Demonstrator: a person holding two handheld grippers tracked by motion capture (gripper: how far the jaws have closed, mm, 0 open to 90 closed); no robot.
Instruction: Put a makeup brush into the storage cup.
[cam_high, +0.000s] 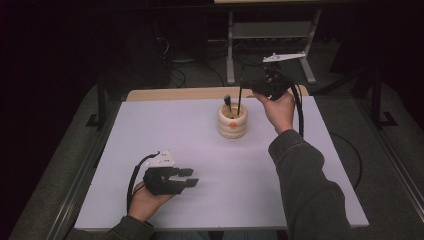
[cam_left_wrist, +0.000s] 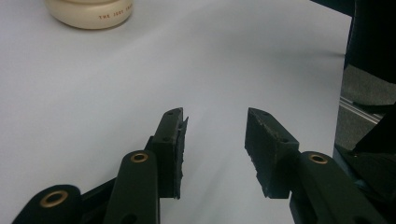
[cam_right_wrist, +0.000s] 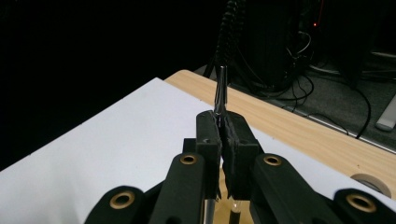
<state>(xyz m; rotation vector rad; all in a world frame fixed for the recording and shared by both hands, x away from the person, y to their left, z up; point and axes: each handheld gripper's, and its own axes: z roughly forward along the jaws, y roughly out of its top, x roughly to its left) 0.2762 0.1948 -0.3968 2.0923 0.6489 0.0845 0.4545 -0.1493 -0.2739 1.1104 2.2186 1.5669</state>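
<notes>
A cream ribbed holder (cam_high: 232, 121) stands on the white table top, a little behind its middle. Two dark utensils stick up out of it: one with a rounded black head (cam_high: 227, 101) and a thin upright rod (cam_high: 239, 102). My right gripper (cam_high: 248, 90) is above and to the right of the holder, shut on that rod near its top. In the right gripper view the jaws (cam_right_wrist: 223, 122) are pressed together on the slim metal shaft (cam_right_wrist: 221, 91), whose ribbed black handle rises above them. My left gripper (cam_high: 191, 177) rests low at the front left, open and empty (cam_left_wrist: 215, 116). The holder's base (cam_left_wrist: 91, 14) lies far ahead of it.
The white table top (cam_high: 200, 205) spreads wide around the holder. A bare wooden strip (cam_high: 175, 93) runs along the back edge. Behind the table stand a grey metal frame (cam_high: 270, 30) and cables on a dark floor. A grey-sleeved forearm (cam_high: 305, 185) crosses the right side.
</notes>
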